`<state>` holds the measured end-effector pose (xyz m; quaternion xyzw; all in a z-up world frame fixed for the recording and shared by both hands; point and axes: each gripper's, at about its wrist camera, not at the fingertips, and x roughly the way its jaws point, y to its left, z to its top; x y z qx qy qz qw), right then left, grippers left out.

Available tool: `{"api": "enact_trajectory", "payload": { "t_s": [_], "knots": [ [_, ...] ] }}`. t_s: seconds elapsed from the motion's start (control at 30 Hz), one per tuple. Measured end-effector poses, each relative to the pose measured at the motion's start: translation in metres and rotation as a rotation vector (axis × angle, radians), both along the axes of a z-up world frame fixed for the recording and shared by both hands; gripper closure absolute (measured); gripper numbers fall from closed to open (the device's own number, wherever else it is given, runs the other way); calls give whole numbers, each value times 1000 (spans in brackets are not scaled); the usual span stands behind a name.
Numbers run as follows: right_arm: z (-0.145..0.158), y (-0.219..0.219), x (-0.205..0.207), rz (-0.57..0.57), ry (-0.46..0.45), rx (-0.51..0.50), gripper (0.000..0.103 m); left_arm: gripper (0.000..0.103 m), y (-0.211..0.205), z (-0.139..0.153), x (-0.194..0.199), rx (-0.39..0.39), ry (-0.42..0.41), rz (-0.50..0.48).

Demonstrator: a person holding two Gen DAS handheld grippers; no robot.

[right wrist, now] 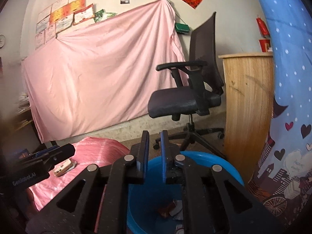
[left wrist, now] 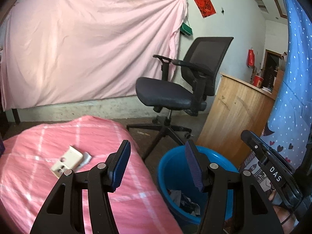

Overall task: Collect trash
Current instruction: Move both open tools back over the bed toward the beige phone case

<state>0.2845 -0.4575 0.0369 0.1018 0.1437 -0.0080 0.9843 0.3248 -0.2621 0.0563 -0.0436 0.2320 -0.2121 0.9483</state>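
Note:
A blue bucket (left wrist: 171, 167) (right wrist: 224, 165) stands on the floor beside the pink checked bed (left wrist: 39, 175) (right wrist: 97, 152). Crumpled trash (left wrist: 185, 200) (right wrist: 169, 209) lies at its bottom. My left gripper (left wrist: 157, 146) is open and empty, over the gap between the bed's edge and the bucket. My right gripper (right wrist: 154, 136) hovers above the bucket with a narrow gap between its pads and nothing in it. A small white box (left wrist: 68, 160) (right wrist: 62, 167) rests on the bed, left of both grippers.
A black office chair (left wrist: 171, 93) (right wrist: 181, 101) stands behind the bucket, with a wooden cabinet (left wrist: 237, 113) (right wrist: 247, 101) to its right. A blue dotted curtain (left wrist: 292, 97) (right wrist: 288, 78) hangs at the far right. A pink sheet (left wrist: 87, 48) covers the wall.

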Motion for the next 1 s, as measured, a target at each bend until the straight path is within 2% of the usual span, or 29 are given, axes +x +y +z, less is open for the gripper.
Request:
{"api": "enact_trajectory", "payload": {
  "t_s": [0.07,0.13,0.3,0.43,0.5,0.6,0.67,0.77,1.0],
  "knots": [
    [2,5,-1,8,-15,-6,57,51,8,4,-1,-4,-9,17],
    [5,11,-2,14,-30,-17,51,46,17,6,-3,-10,-19,36],
    [10,22,-4,33,-72,-26,34,43,35,11,-9,-10,-62,86],
    [15,30,-6,43,-102,-32,24,24,51,13,-18,-7,-109,140],
    [17,36,-8,44,-121,-39,17,21,61,13,-21,-17,-128,165],
    [20,45,-12,55,-154,-51,6,7,75,14,-25,-23,-147,213],
    [23,50,-15,68,-178,-55,1,5,86,14,-30,-32,-172,255],
    [26,62,-17,92,-208,-63,0,2,102,12,-36,-41,-181,308],
    [28,89,-17,149,-246,-82,0,2,145,1,-45,-56,-179,420]
  ]
}}
